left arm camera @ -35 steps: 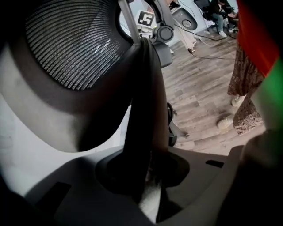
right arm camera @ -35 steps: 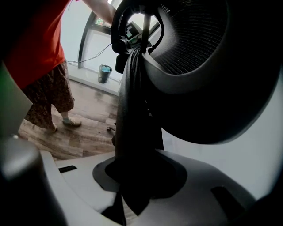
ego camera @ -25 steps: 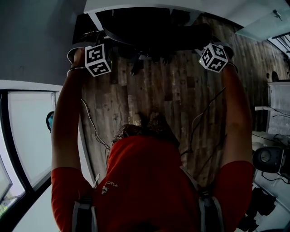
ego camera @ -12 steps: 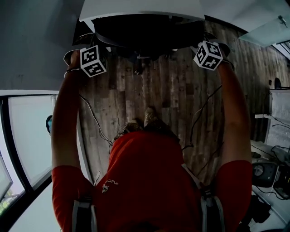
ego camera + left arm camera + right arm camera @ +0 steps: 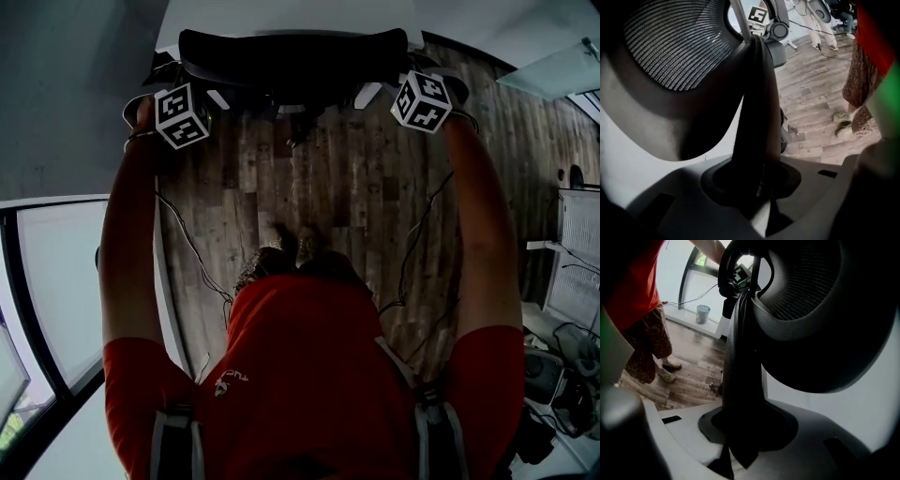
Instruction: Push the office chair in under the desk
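Clearly the push is well under way, and the office chair (image 5: 292, 54) stands with its backrest close against the front edge of the white bench (image 5: 281, 11), the seat already beneath it. The left gripper (image 5: 757, 190) pinches the dark rim of the backrest (image 5: 757, 103) on one side, and the right gripper (image 5: 738, 430) pinches the matching rim on the other, each with the rim running straight between its jaws.

To finish well, I judge both grippers should drive forward evenly, so the chair rolls straight and does not swing on its castors. The push should stay low and level rather than downward, since the backrest may flex. It should ease off as the backrest nears the bench edge, to avoid a knock.

Compared with a second ago, both grippers sit higher in the head view and the chair has gone further under the bench. The person's feet have stepped forward over the wooden floor (image 5: 319, 178).
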`<control>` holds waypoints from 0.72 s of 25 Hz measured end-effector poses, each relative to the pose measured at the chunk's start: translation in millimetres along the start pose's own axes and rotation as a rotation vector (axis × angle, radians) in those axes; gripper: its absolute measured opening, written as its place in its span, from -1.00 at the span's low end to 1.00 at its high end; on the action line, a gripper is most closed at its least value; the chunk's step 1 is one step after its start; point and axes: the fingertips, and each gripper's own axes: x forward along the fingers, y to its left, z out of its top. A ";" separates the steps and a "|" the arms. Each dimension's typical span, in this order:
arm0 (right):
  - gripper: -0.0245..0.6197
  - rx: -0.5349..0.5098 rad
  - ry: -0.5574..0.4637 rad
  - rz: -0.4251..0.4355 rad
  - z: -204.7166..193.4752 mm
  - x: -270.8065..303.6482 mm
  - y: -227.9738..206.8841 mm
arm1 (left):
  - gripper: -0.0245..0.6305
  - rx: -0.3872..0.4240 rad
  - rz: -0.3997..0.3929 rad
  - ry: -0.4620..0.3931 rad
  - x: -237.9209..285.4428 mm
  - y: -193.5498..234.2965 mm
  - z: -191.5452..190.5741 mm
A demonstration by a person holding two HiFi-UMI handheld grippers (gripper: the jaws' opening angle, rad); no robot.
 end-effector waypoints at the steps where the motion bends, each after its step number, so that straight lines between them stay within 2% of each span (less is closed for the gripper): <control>1: -0.57 0.001 0.000 -0.002 0.9 2.2 -3.0 | -0.59 0.000 0.001 0.001 2.4 3.0 -2.0; 13: -0.57 0.021 0.011 -0.004 1.8 36.7 -47.6 | -0.57 0.005 0.008 0.008 43.2 49.0 -19.8; 18: -0.56 0.020 0.009 -0.018 2.8 41.2 -55.0 | -0.57 0.004 0.020 0.005 47.3 55.0 -22.3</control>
